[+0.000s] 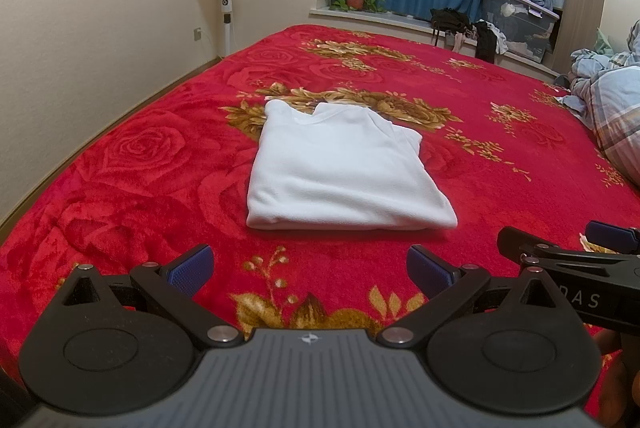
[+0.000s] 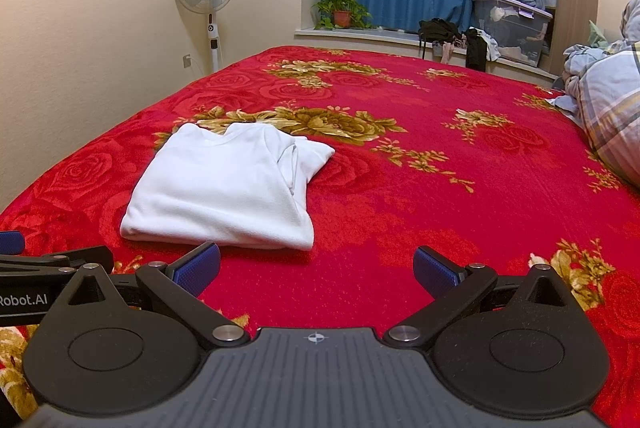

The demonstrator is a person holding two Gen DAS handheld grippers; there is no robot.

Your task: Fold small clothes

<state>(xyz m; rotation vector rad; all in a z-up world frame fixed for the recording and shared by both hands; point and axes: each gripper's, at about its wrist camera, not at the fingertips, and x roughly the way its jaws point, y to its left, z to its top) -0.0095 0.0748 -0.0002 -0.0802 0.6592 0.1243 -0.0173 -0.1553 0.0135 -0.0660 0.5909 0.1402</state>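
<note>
A folded white shirt (image 1: 346,172) lies flat on the red floral bed blanket (image 1: 132,164) — just ahead of the left claw (image 1: 310,268) and ahead-left of the right claw (image 2: 318,270) — both claws spread wide and empty, side by side above the blanket.

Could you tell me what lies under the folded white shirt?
The white shirt rests on the red floral blanket, which shows all around it. The part of the blanket directly beneath is covered, as are the shirt's inner folded layers.
</note>
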